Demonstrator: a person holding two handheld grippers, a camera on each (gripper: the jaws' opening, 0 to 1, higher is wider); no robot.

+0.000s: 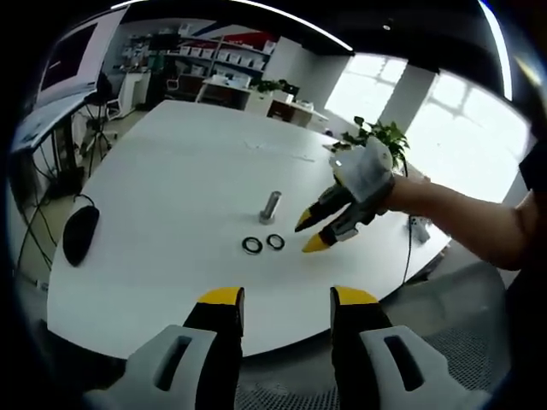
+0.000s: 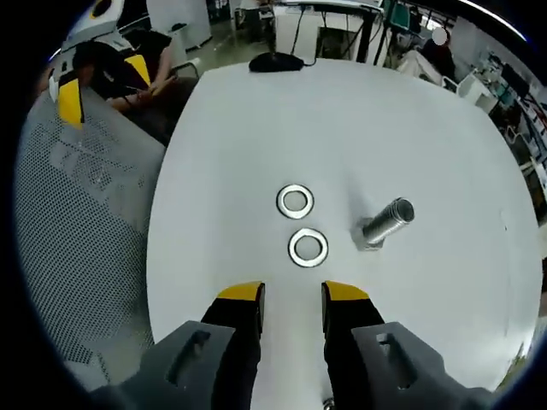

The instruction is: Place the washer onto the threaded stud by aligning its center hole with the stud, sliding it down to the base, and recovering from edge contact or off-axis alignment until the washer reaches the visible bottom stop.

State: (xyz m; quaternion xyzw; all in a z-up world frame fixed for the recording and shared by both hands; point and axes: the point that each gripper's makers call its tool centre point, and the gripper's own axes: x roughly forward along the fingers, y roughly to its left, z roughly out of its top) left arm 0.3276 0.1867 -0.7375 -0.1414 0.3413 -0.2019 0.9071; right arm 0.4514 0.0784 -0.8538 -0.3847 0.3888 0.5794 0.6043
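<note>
Right gripper (image 2: 292, 298) hovered empty, jaws apart, near two washers (image 2: 308, 247) beside threaded stud (image 2: 386, 222). Left gripper (image 1: 286, 303) wide, off the table (image 1: 171, 171); mouse (image 1: 80, 234) left.

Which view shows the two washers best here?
The right gripper view: both washers lie large and flat, holes clear, just ahead of the right tool. The left gripper view shows them small and dark beside the stud.

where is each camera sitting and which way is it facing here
Left gripper view: held back off the table edge, looking across it at the stud, two washers and right gripper on a person's arm; own jaws open.
Right gripper view: above the table, looking down at the washers and stud; own jaws open.
Shared: table, stud, washers, mouse.
</note>
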